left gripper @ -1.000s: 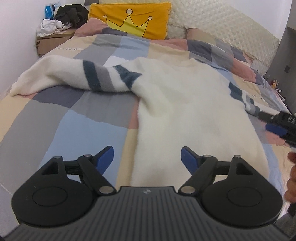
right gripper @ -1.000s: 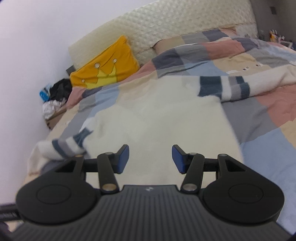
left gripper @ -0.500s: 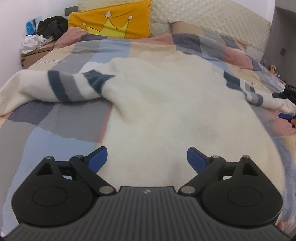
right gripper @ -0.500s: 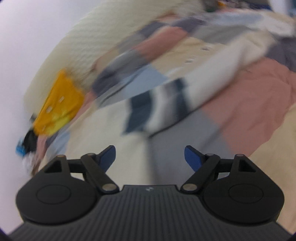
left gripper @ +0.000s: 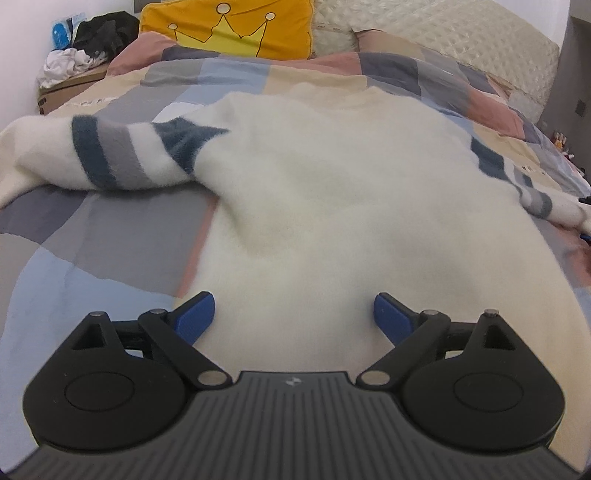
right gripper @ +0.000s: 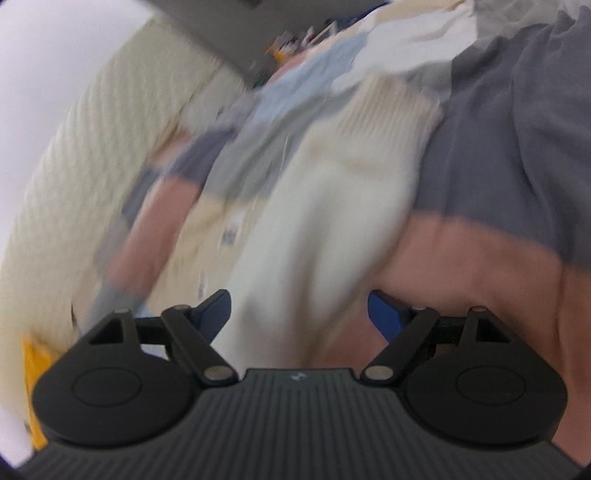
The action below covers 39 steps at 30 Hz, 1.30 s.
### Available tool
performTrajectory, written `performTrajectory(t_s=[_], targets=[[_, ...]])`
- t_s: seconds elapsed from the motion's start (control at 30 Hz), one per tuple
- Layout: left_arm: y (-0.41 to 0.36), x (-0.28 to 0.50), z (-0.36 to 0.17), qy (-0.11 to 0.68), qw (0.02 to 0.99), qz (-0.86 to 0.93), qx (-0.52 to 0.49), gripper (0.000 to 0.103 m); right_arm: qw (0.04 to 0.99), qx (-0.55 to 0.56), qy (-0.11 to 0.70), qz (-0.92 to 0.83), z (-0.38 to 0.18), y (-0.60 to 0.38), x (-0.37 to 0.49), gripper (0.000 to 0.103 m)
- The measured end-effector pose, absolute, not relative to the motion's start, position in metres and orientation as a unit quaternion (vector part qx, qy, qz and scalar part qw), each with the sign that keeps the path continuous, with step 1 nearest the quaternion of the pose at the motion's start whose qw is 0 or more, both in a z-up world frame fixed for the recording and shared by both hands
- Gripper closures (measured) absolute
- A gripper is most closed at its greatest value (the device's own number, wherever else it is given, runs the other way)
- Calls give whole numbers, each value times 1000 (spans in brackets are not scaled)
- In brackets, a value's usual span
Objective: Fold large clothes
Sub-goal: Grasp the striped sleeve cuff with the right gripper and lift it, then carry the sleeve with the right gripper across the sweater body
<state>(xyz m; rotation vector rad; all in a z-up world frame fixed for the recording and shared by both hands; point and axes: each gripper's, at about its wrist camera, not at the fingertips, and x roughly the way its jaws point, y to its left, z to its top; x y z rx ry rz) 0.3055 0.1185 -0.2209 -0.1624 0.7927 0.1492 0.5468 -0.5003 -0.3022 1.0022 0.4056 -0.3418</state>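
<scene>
Even, soft indoor light; left view sharp; right view motion-blurred; fisheye-bent edges.

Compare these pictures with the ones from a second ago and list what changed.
The left gripper came in low over the sweater's body, jaws wider. The right gripper swung off the body to the right sleeve's cuff, rolling and opening. Neither holds anything. The sweater lies as before; the yellow pillow is unmoved.

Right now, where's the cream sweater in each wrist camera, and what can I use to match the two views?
Left wrist: the cream sweater fills the middle, body spread flat on the patchwork quilt, striped sleeves out to both sides.
Right wrist: blurred; only one sleeve with its ribbed cuff shows, running up the centre.
Shared landmark: the quilted cream headboard.
</scene>
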Motion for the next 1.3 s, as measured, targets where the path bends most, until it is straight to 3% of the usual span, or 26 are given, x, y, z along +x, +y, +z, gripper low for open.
performTrajectory(t_s=[0.23,0.33,0.4,0.5,0.73,1.07,1.3], targets=[[120,314,-226,386,915,77,-85,7,852,457,164,-195,-298,-530,574,22],[119,314,-226,386,915,78,-85,7,856,437,167,-220,-295,-539,579,47],[118,314,-224,386,915,80,-85,7,856,431,175,-226,-294,-546,580,74],[118,314,-220,385,915,82,-86,7,873,398,178,-217,-278,-542,580,82],[120,304,-201,372,921,90,-69,7,924,327,143,-137,-193,-500,568,84],[134,261,-170,344,932,84,-84,7,973,211,91,4,-37,-365,522,85],[158,226,-161,320,937,90,-105,7,982,150,65,91,25,-258,474,85]])
